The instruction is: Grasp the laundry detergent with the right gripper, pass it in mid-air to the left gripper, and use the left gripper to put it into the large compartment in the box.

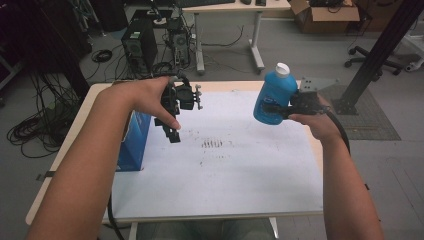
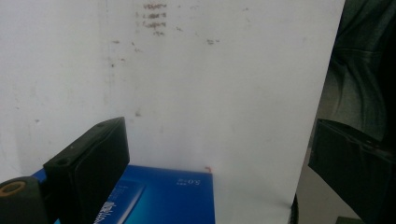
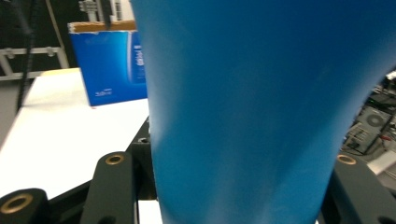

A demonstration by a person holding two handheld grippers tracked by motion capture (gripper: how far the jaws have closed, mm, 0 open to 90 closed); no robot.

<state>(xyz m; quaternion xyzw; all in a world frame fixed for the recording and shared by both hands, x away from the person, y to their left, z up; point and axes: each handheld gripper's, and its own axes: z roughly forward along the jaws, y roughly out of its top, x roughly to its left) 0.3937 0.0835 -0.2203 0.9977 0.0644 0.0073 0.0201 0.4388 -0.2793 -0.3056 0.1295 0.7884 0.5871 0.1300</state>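
Above the desk's [image 1: 225, 200] right edge, the right tongs [image 1: 280, 109] clench a blue plastic bottle with a white cap [image 1: 270, 95], apparently mid-carry. Near the left edge, the left tongs [image 1: 172, 131] hang released above a blue cardboard box [image 1: 132, 145]; setting the bottle down upright likely comes next.

The left gripper [image 2: 219, 163] hangs with its black jaws spread wide apart, nothing between them. Below them lies a blue box [image 2: 163, 198], just beside the near jaw, on the smudged white worktop [image 2: 210, 93].
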